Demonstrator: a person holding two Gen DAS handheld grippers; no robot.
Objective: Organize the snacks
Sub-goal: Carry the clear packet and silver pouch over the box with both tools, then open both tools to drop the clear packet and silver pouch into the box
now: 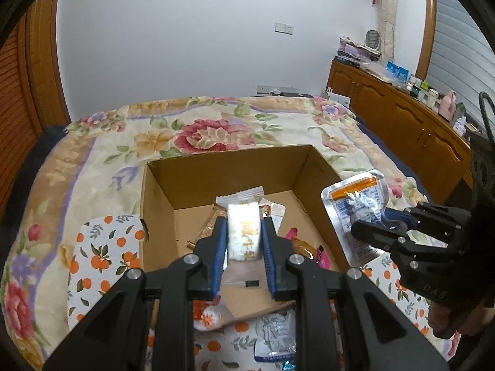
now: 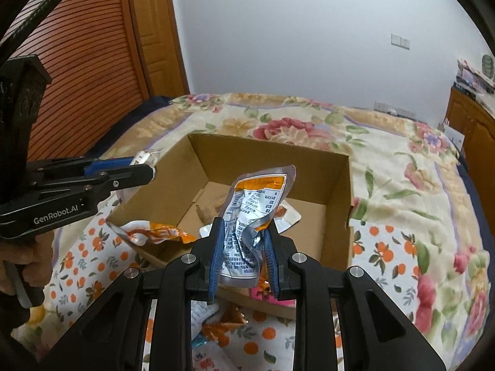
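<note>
An open cardboard box sits on the bed, with several snack packets on its floor. My left gripper is shut on a white snack packet with gold writing and holds it above the box. My right gripper is shut on a silver pouch with an orange top band, held above the box's near edge. That pouch also shows in the left wrist view, at the box's right side, with the right gripper. The left gripper shows at the box's left corner.
The box rests on a white cloth with orange fruit print over a floral bedspread. Loose snack packets lie on the cloth in front of the box. A wooden cabinet stands to the right, a slatted wooden door to the left.
</note>
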